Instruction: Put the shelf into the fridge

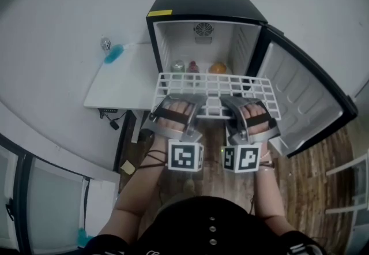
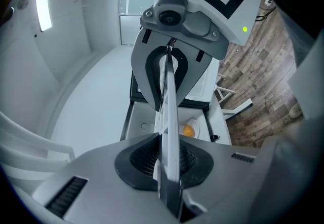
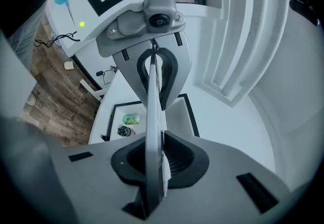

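I hold a white wire shelf [image 1: 216, 87] flat in front of the open black fridge [image 1: 202, 11], its far edge at the mouth of the white cavity. My left gripper [image 1: 180, 101] is shut on the shelf's near edge left of centre. My right gripper [image 1: 242, 101] is shut on the same edge to its right. In the left gripper view the shelf [image 2: 170, 111] runs edge-on between the pads of the left gripper [image 2: 168, 159]. The right gripper view shows the shelf [image 3: 153, 111] the same way in the right gripper [image 3: 157, 159].
On the fridge floor stand a can [image 1: 177, 66], a dark bottle [image 1: 193, 67] and an orange [image 1: 217, 68]. The fridge door [image 1: 300, 98] hangs open to the right. A white table [image 1: 118, 83] with a blue object [image 1: 113, 53] stands on the left. Underfoot is a wooden floor [image 1: 314, 179].
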### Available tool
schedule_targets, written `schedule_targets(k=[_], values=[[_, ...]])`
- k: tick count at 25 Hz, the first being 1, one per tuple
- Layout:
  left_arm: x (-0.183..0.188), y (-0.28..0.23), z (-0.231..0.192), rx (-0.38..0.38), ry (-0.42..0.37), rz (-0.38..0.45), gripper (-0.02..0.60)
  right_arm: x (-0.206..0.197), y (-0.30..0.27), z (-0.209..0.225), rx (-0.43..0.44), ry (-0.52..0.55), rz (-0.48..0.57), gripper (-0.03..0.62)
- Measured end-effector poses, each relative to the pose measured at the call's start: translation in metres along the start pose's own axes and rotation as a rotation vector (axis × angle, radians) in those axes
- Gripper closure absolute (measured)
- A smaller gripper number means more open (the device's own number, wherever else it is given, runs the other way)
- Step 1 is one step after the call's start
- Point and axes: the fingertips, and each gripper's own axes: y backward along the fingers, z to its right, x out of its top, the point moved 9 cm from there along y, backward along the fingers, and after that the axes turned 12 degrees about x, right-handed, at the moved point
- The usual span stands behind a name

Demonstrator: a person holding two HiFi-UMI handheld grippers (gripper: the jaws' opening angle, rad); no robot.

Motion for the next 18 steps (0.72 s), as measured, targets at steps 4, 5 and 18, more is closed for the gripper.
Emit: schedule_targets(k=[4,5,18], values=[[-0.016,-0.024,0.002,-0.010,-0.004,0.010,0.545,-0.004,-0.027,0.006,-0.007,-0.001,-0.010,0.557],[-0.019,-0.029,0.002,-0.007,-0.003,0.012,0.545,-0.005,-0.033,0.008,-0.008,-0.001,-0.011,0.557],[-0.066,-0.106,0.009,-0.039,0.003,0.037,0.545,-0.021,-0.116,0.029,0.008,-0.031,-0.039,0.559]])
